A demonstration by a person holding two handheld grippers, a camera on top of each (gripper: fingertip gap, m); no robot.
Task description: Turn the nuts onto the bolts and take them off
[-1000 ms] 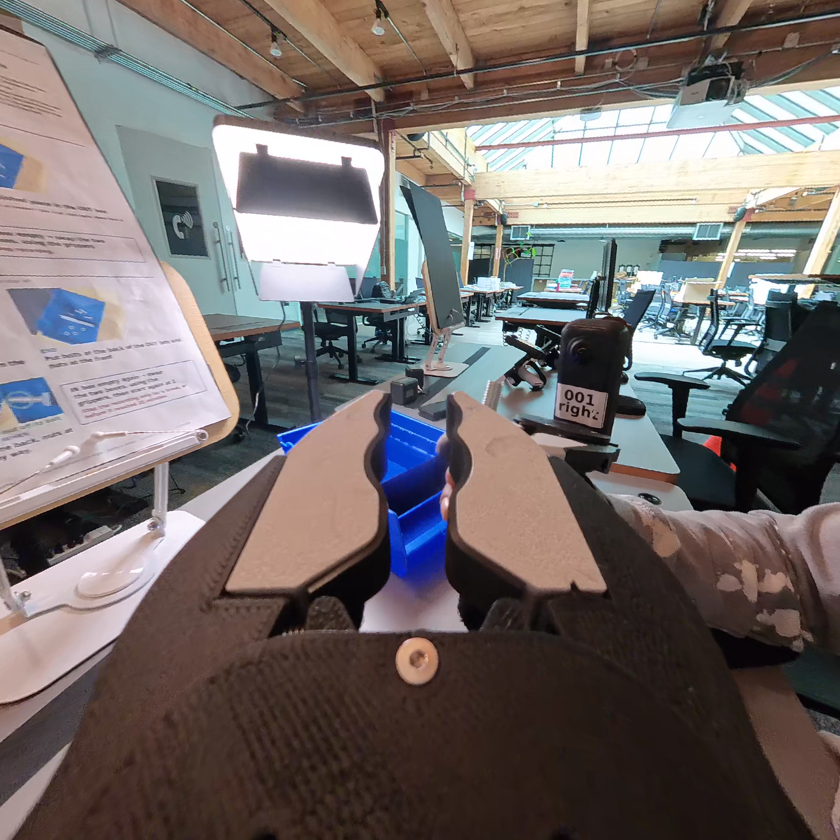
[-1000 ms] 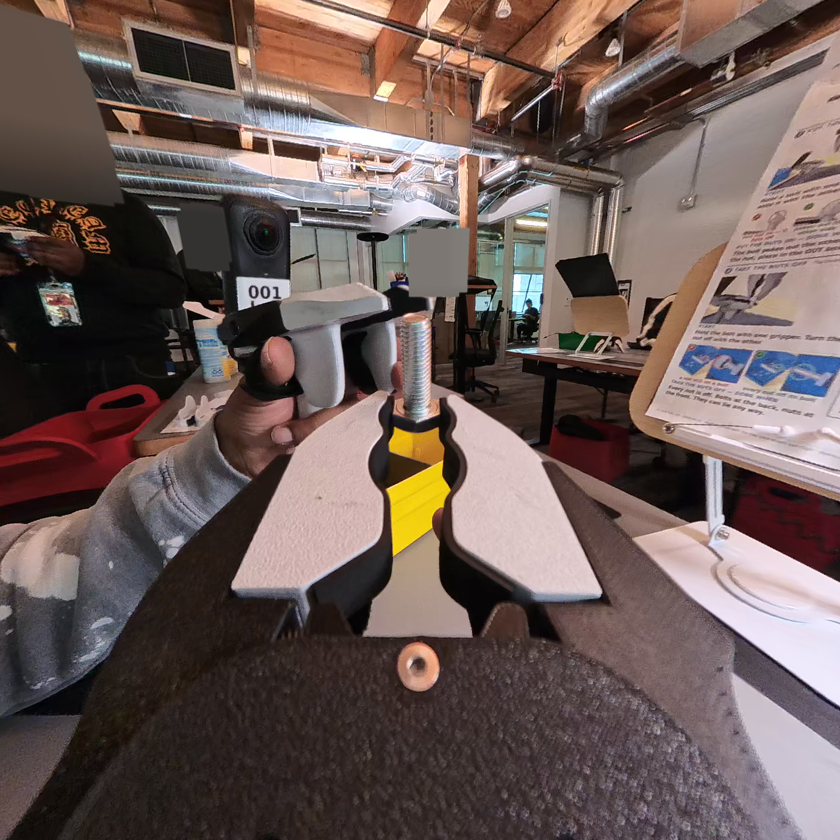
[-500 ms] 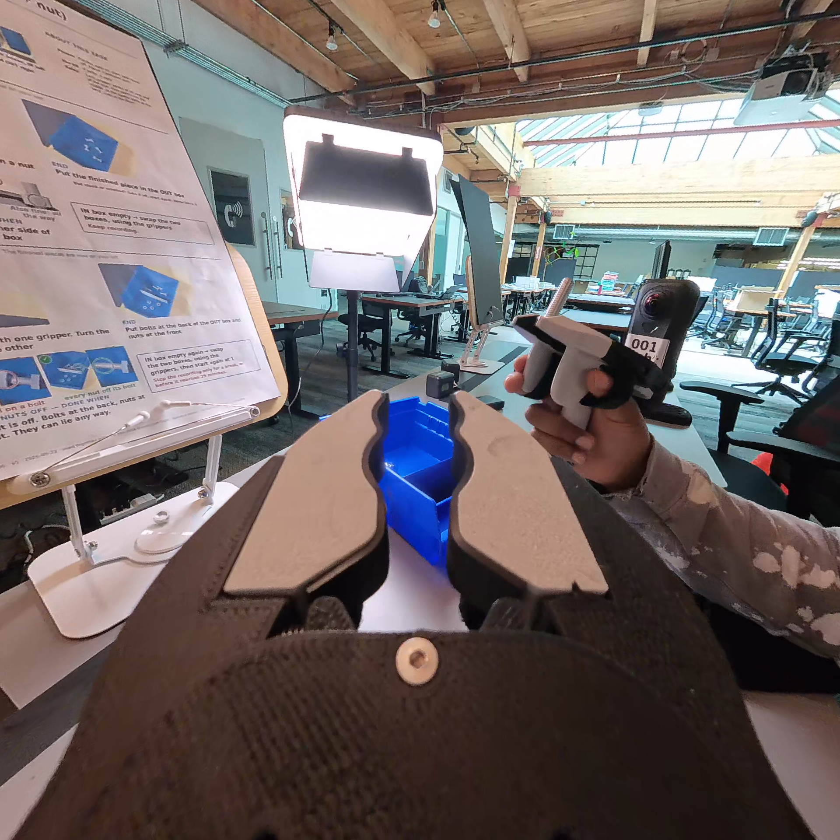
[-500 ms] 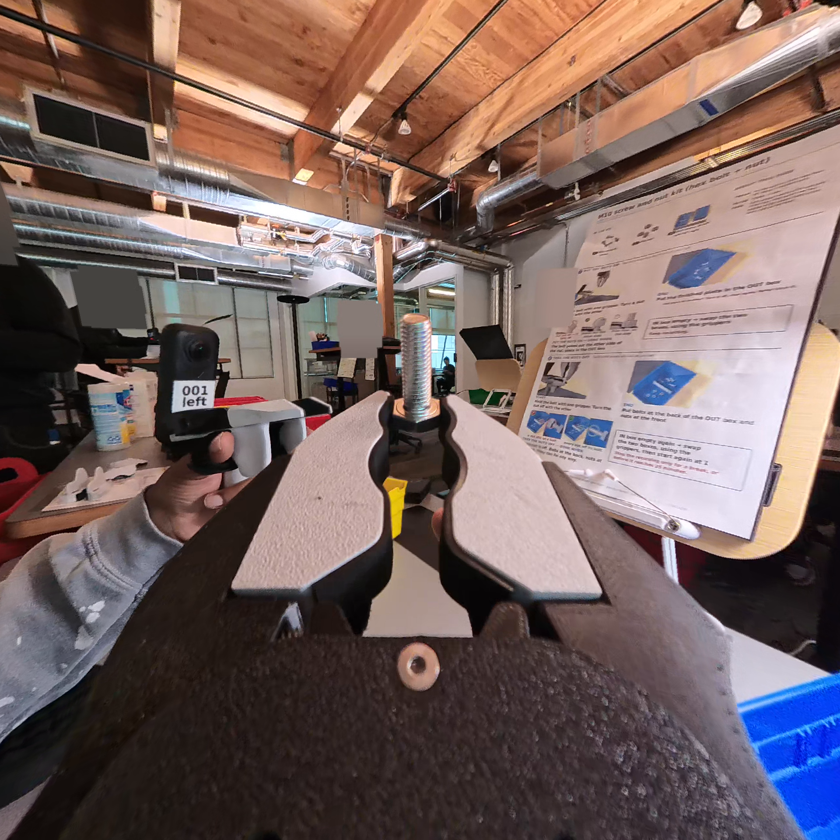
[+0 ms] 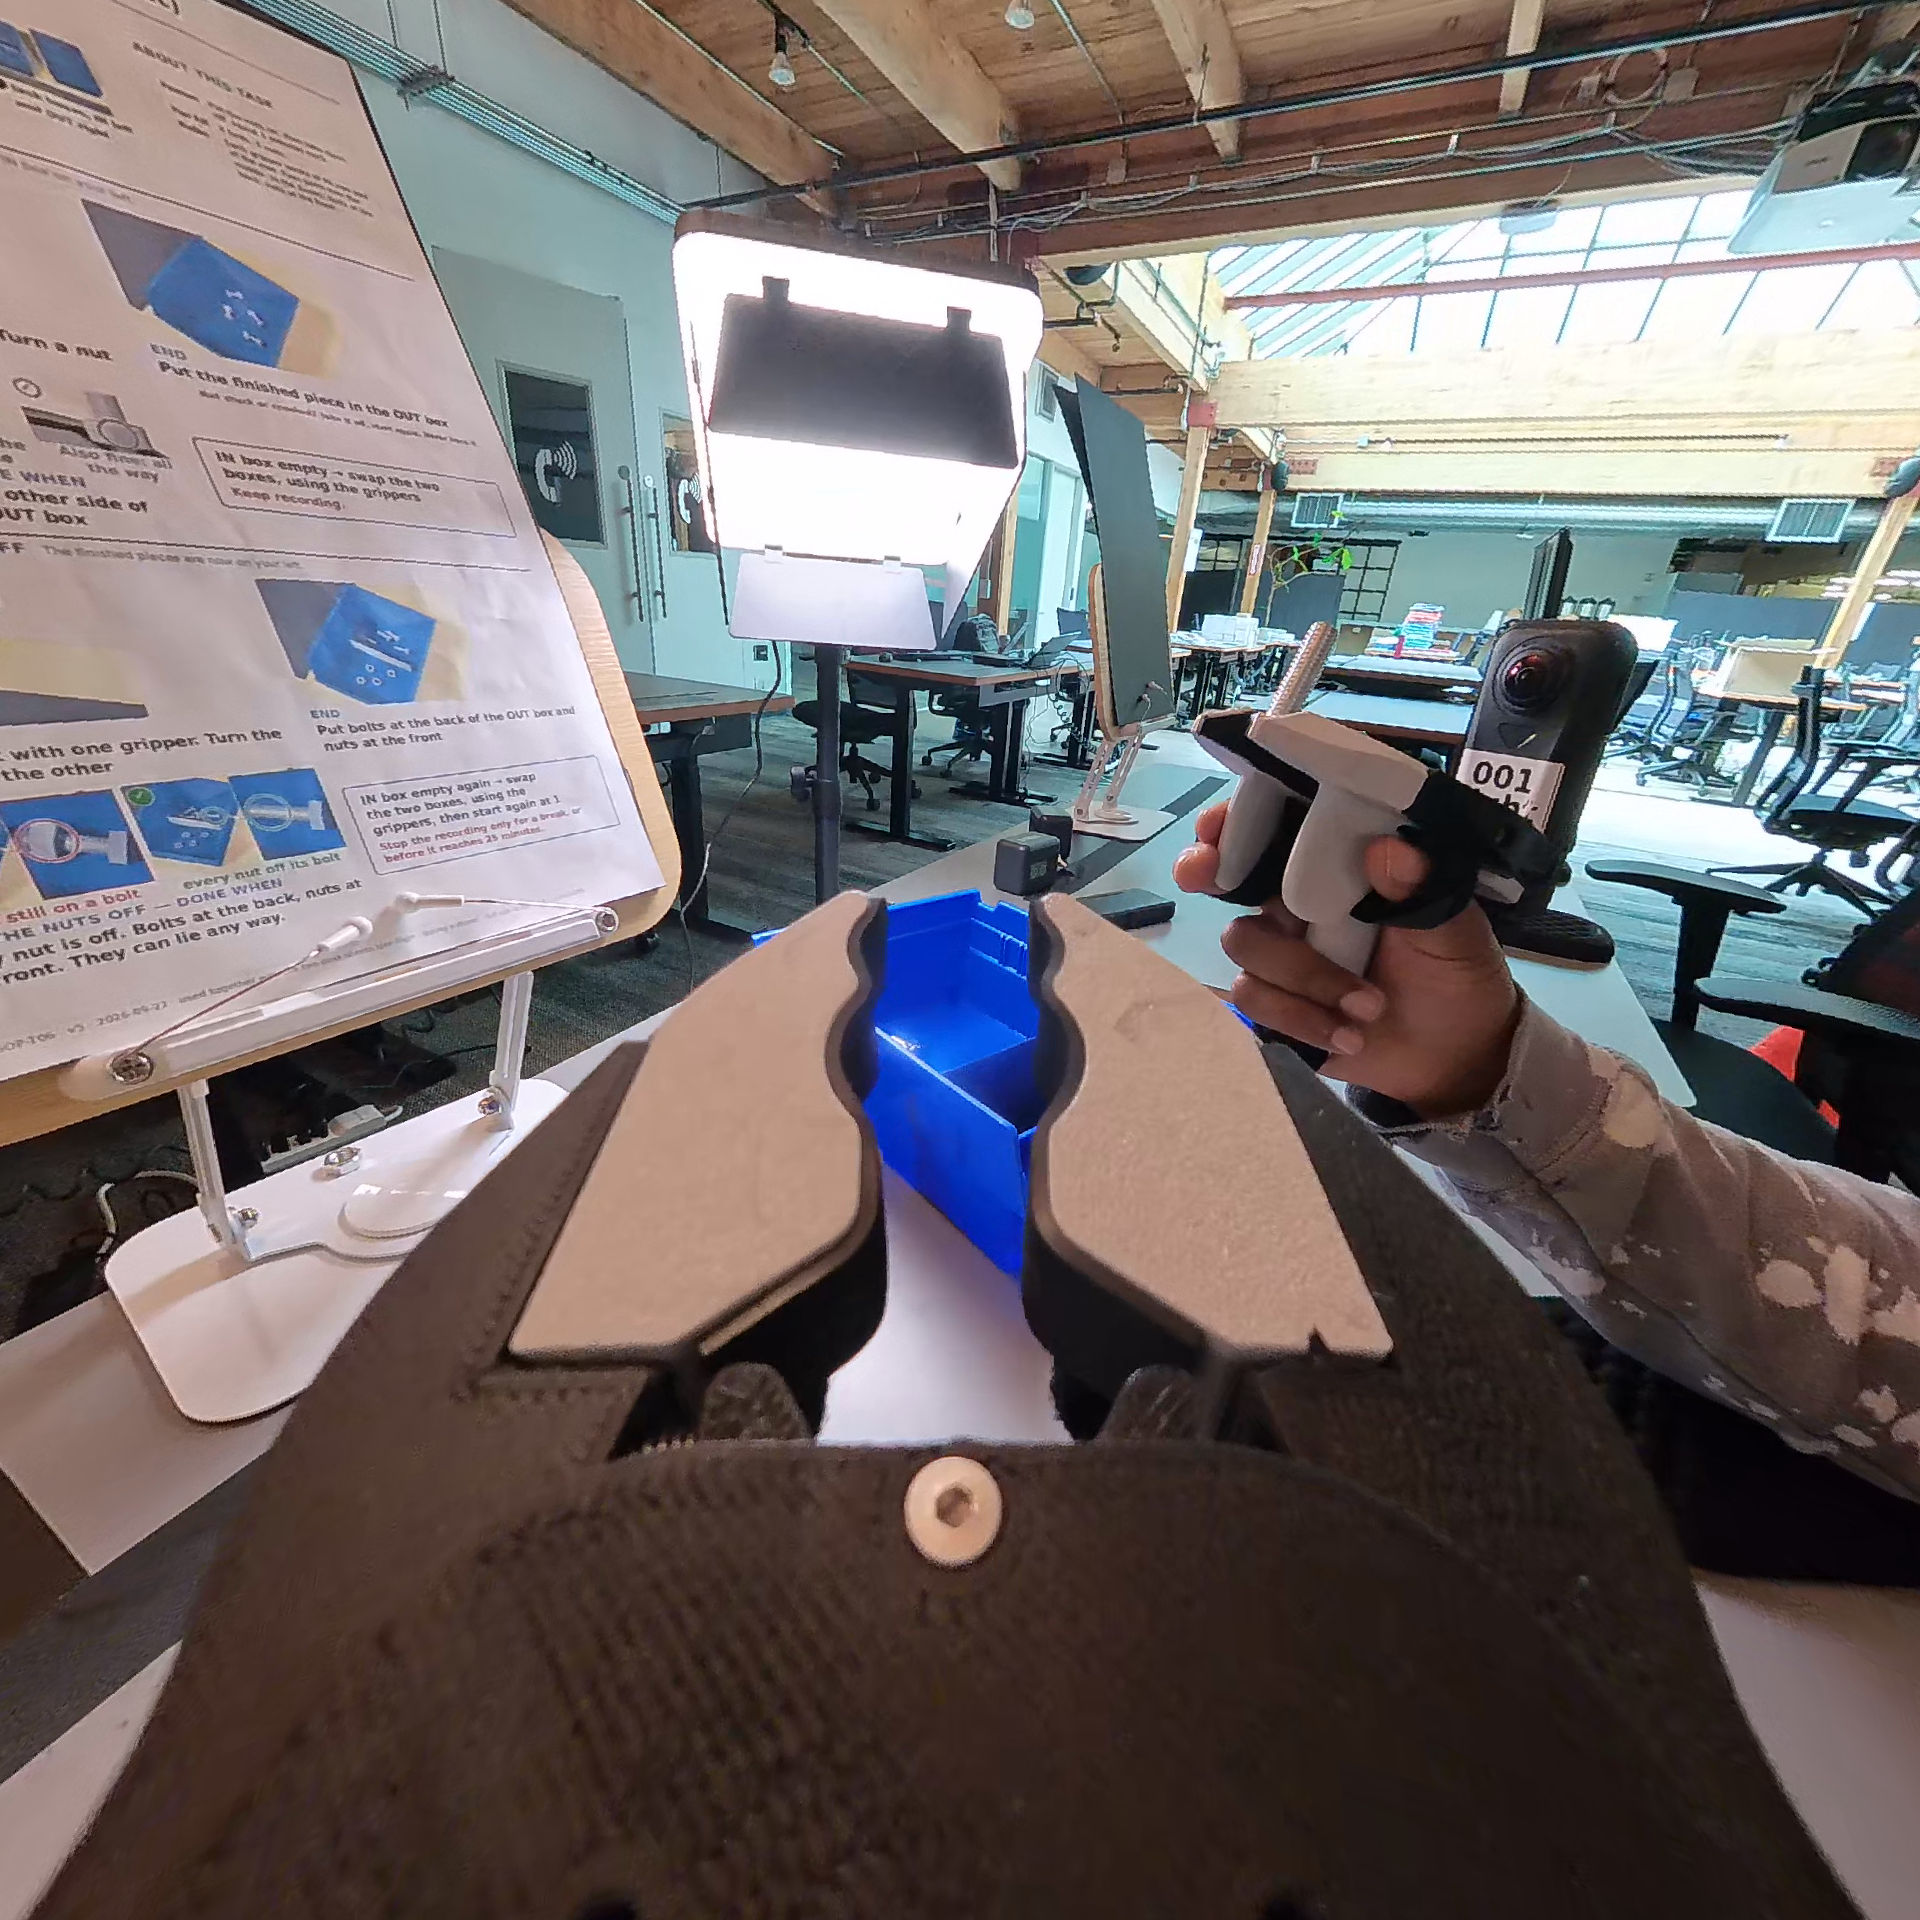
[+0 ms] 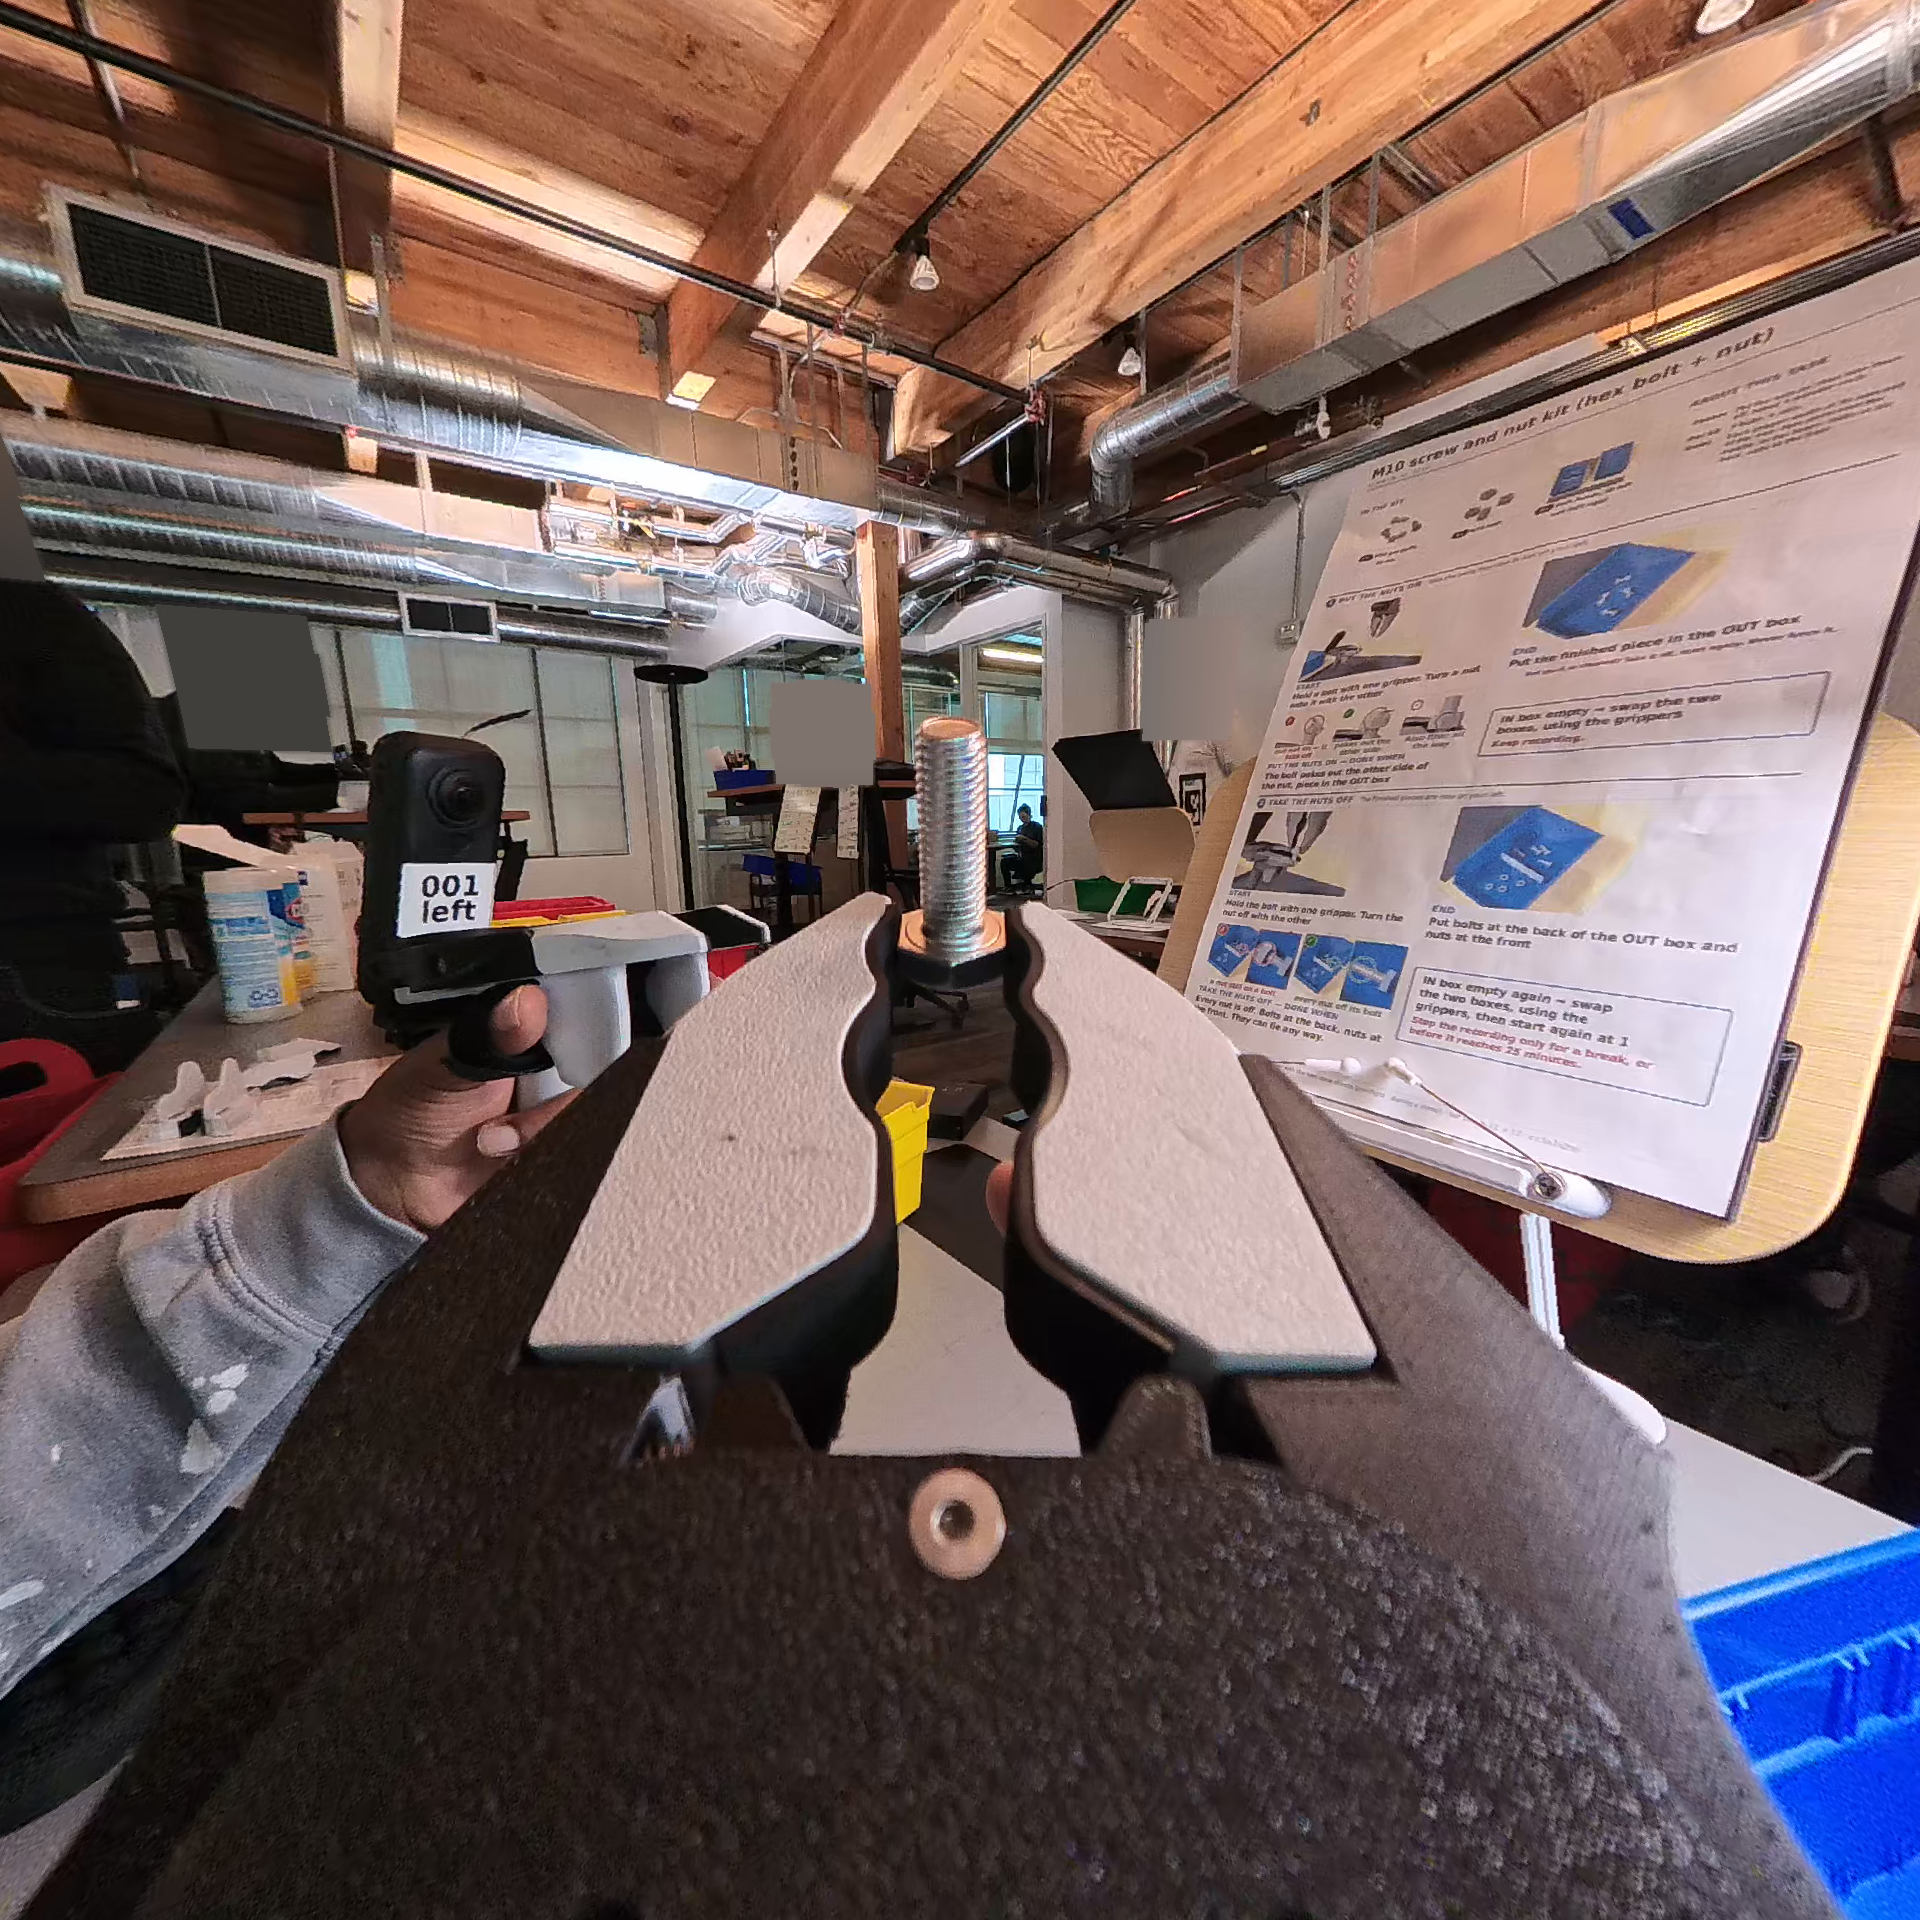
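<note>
Two views differ: my right gripper (image 6: pixel 951 920) clamps the head of a threaded silver steel bolt (image 6: pixel 952 831) standing upright, seen close only there, while my left gripper (image 5: pixel 956 914), parted and empty, faces the blue plastic bin (image 5: pixel 951 1049).

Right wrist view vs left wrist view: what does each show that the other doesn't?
Only the right wrist view: the bolt's head clamped between the right gripper fingertips, thread upright, and a yellow bin.
Only the left wrist view: the left gripper open and empty, and the blue bin's divided interior.
Both: the instruction board, each other's gripper, and the bolt.
</note>
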